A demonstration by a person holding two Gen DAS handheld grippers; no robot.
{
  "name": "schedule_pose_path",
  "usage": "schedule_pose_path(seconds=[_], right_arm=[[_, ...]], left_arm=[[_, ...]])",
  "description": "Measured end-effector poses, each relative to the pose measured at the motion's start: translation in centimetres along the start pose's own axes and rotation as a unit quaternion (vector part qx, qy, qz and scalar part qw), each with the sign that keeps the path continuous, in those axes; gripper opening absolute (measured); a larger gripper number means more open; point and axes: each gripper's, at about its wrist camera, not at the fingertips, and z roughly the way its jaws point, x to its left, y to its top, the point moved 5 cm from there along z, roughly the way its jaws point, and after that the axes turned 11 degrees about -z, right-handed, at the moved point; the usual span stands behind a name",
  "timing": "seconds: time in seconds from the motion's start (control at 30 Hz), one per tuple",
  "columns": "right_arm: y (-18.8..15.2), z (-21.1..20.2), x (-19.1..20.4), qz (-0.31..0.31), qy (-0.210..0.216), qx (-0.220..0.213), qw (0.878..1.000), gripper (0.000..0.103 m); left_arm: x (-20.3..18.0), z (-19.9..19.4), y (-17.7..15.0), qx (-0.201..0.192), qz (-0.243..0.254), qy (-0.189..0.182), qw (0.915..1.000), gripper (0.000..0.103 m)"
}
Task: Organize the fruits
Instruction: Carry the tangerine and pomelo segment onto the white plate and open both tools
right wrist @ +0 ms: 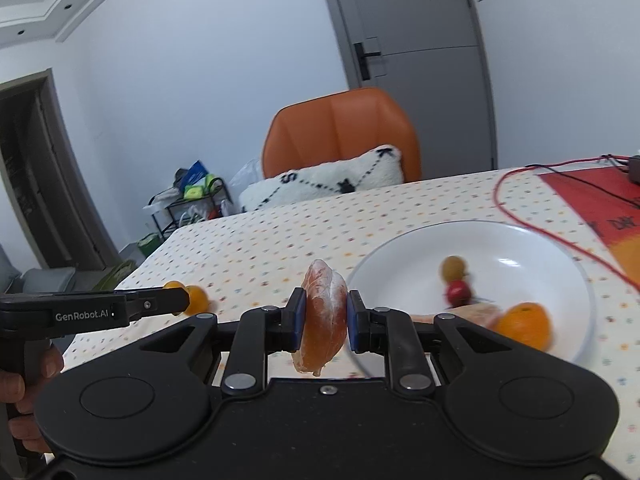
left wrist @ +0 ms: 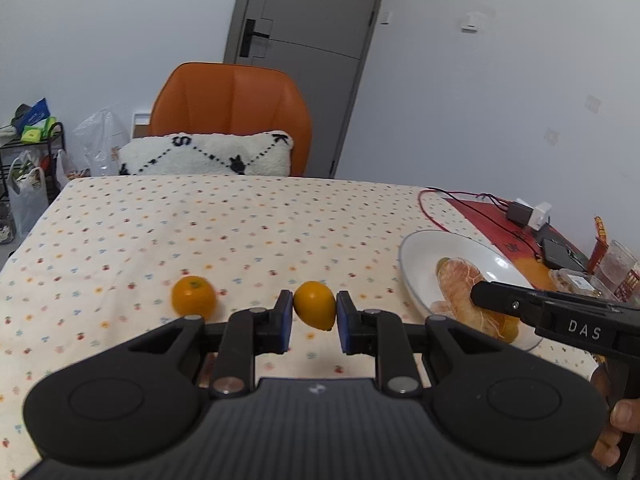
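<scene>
Left wrist view: the left gripper [left wrist: 315,317] has its two blue-padded fingers [left wrist: 285,320] pressed against either side of a small, smooth, oval orange-yellow citrus fruit [left wrist: 315,310], which sits between the pads, its pointed lower end hanging a little below them. Out to the left of the fingers, a second round orange citrus fruit with a green stem scar [left wrist: 193,296] rests on the cream tablecloth with small coloured dots [left wrist: 200,232], apart from the gripped one. To the right of the fingers stands a white round ceramic plate [left wrist: 420,256], holding a peeled pale-orange segmented fruit [left wrist: 460,280] with white pith on it; the black finger of the right gripper reaches over that plate. Right wrist view: the right gripper [right wrist: 326,318] is clamped on a peeled orange-pink citrus wedge [right wrist: 323,316], held upright between the blue pads, its skin dusted with white pith and its lower tip hanging below the fingers. Ahead and to the right of these fingers the white plate [right wrist: 520,236] carries a small brownish round fruit [right wrist: 454,267], a small red round fruit [right wrist: 458,292], a whole orange citrus fruit [right wrist: 524,324] and a pale peeled piece, all somewhat blurred. To the left, the left gripper's black finger lies in front of the two small orange fruits on the cloth.
</scene>
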Motion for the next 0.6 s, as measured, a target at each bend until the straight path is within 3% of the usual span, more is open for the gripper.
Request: schedule_pose_path(seconds=[0.6], right_arm=[[-0.6,-4.2,-7.3,0.036,-0.060,-0.021,0.997,0.020]], left_arm=[[-7.5,3.2,-0.8,0.020,0.039,-0.043,0.9981,0.021]])
